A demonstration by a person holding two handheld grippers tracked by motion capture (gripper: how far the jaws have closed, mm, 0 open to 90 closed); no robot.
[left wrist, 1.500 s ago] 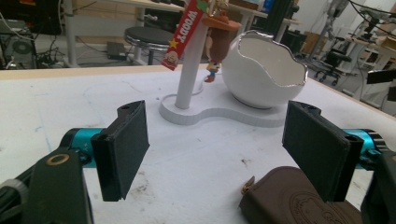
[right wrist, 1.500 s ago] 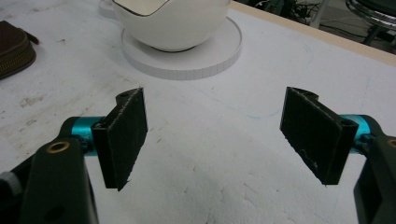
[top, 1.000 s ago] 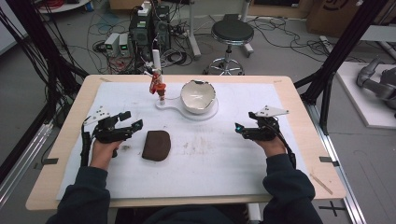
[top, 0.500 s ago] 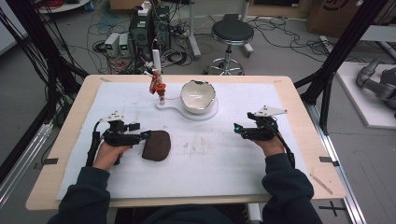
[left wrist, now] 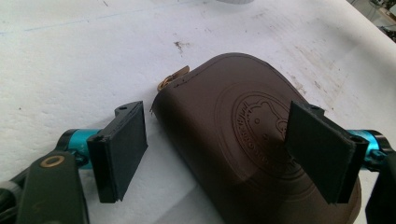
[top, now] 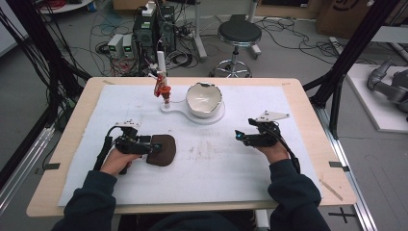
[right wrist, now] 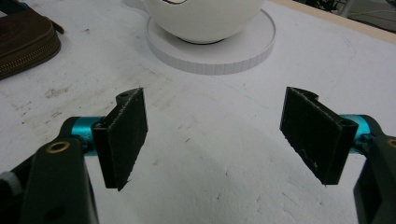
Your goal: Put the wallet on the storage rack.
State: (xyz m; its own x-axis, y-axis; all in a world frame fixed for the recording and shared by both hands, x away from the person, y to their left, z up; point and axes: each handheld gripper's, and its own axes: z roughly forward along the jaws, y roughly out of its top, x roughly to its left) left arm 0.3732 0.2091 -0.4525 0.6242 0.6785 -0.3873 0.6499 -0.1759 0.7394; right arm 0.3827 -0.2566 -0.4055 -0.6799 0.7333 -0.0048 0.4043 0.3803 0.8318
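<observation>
A dark brown leather zip pouch point(top: 163, 150) lies flat on the white sheet, left of centre. My left gripper point(top: 154, 144) is open at the pouch's left end, one jaw on each side of it. In the left gripper view the pouch point(left wrist: 243, 140), with its embossed round logo, lies between the jaws of the left gripper point(left wrist: 215, 116), and the right jaw overlaps its top. My right gripper point(top: 239, 137) is open to the right of centre. The right gripper point(right wrist: 212, 109) has nothing but bare sheet between its jaws, and the pouch point(right wrist: 23, 42) is far off at top left.
A white bowl point(top: 204, 98) sits on a white round base point(top: 192, 115) at the back centre, and the bowl point(right wrist: 205, 18) on its base point(right wrist: 219, 58) is just ahead in the right gripper view. A small red-orange stand point(top: 162, 89) rises left of the bowl. The white sheet point(top: 288, 110) covers the wooden table point(top: 308, 96).
My left gripper has moved right and down to the pouch, and its open jaws now straddle the pouch's end. The right gripper has stayed where it was.
</observation>
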